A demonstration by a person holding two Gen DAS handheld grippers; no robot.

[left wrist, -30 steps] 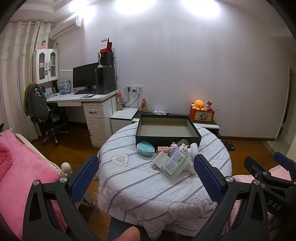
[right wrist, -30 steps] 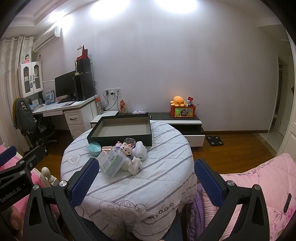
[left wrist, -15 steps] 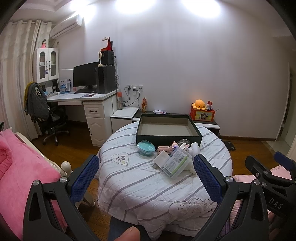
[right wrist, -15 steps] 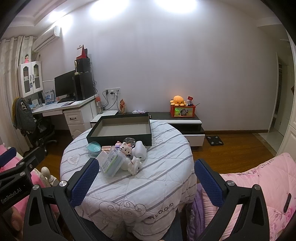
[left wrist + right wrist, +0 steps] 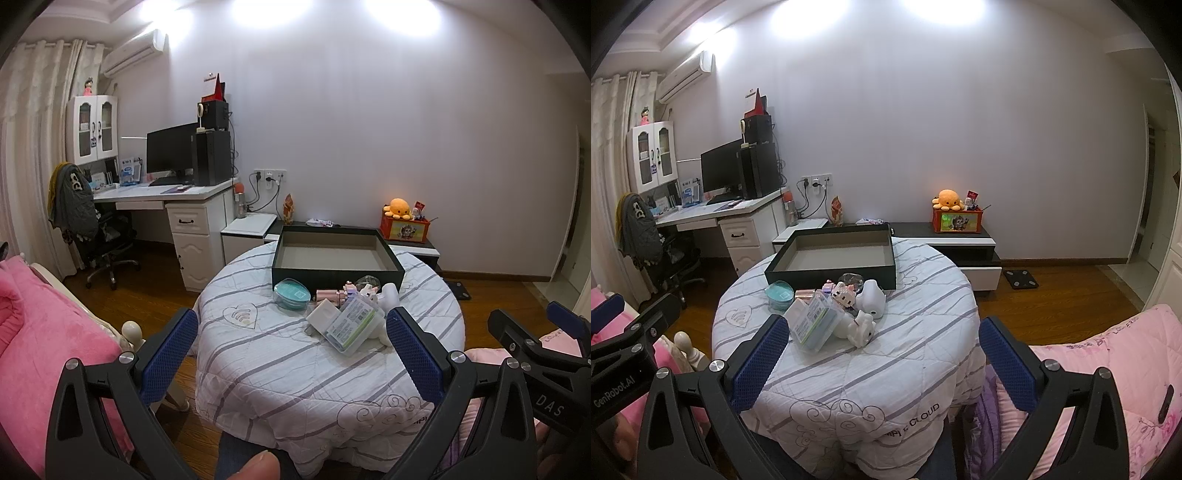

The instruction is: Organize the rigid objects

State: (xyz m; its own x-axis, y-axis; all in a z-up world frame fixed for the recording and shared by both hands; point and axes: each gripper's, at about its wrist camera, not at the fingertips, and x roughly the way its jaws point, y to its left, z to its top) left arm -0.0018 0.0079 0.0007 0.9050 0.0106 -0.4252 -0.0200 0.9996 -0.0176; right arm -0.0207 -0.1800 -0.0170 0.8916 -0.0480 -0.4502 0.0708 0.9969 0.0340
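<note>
A round table under a striped white cloth [image 5: 295,354] [image 5: 908,354] carries an empty dark tray [image 5: 291,251] [image 5: 775,271] at its far side. In front of the tray lies a cluster: a teal round case [image 5: 291,293] [image 5: 780,293], a clear plastic box with a green label [image 5: 352,325] [image 5: 814,325], a white adapter [image 5: 322,314], a pink metallic tube [image 5: 328,295], white figurines [image 5: 860,328] and a white rounded gadget [image 5: 871,301]. My left gripper [image 5: 291,354] and right gripper [image 5: 882,354] both stand open short of the table, nothing between their fingers.
A white desk [image 5: 166,195] with monitor and an office chair [image 5: 99,236] stand left. A low cabinet [image 5: 960,243] holds an orange plush on a red box [image 5: 955,218]. Pink bedding [image 5: 40,332] [image 5: 1115,369] lies on both sides near me. Wooden floor [image 5: 1052,295] surrounds the table.
Both views have shifted very slightly; the table sits marginally differently in frame. The grippers stay open and no object has moved.
</note>
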